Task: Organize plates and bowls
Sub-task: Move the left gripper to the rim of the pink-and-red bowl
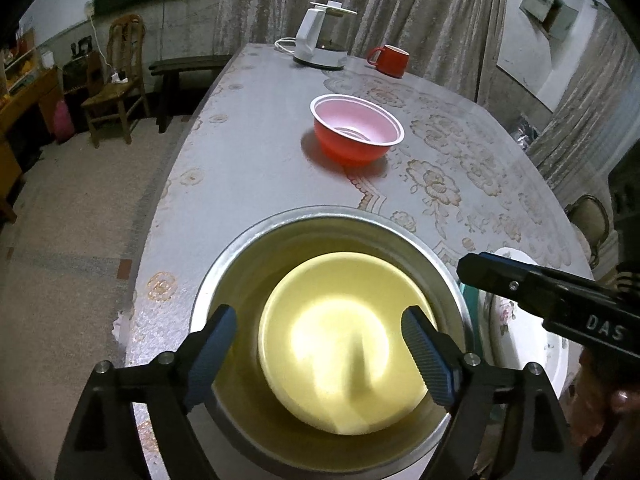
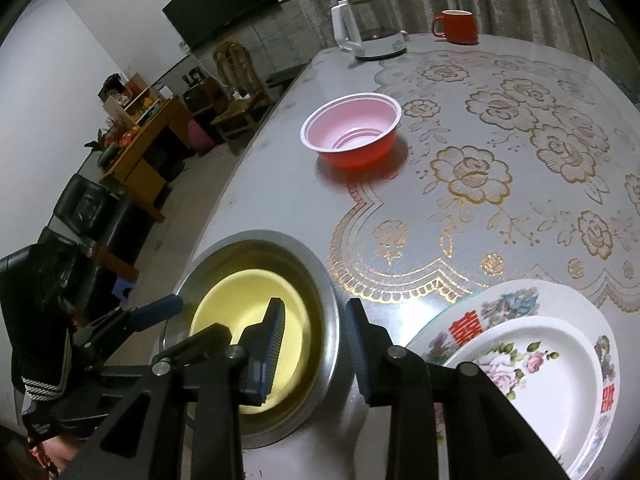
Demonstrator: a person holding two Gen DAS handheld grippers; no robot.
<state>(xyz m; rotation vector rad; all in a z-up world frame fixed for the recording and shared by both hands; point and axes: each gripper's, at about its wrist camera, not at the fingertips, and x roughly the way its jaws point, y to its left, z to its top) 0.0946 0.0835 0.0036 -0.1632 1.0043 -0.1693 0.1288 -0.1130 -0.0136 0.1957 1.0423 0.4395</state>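
Beyond my left gripper (image 1: 320, 360), spread wide over the yellow bowl (image 1: 340, 344) nested in the steel basin (image 1: 224, 264), sits the red plastic bowl (image 1: 356, 136), straight ahead. My right gripper (image 2: 314, 354), part-open and empty, straddles the basin's rim; left seems better placed.

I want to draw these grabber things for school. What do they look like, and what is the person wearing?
Each gripper is black, with angular arms joined by silver bolts. The left gripper and right gripper both have dark blue ribbed pads on their fingers. The right one has white letters, "DAS", on its side. The person's sleeve is black with pale stripes at the cuff.
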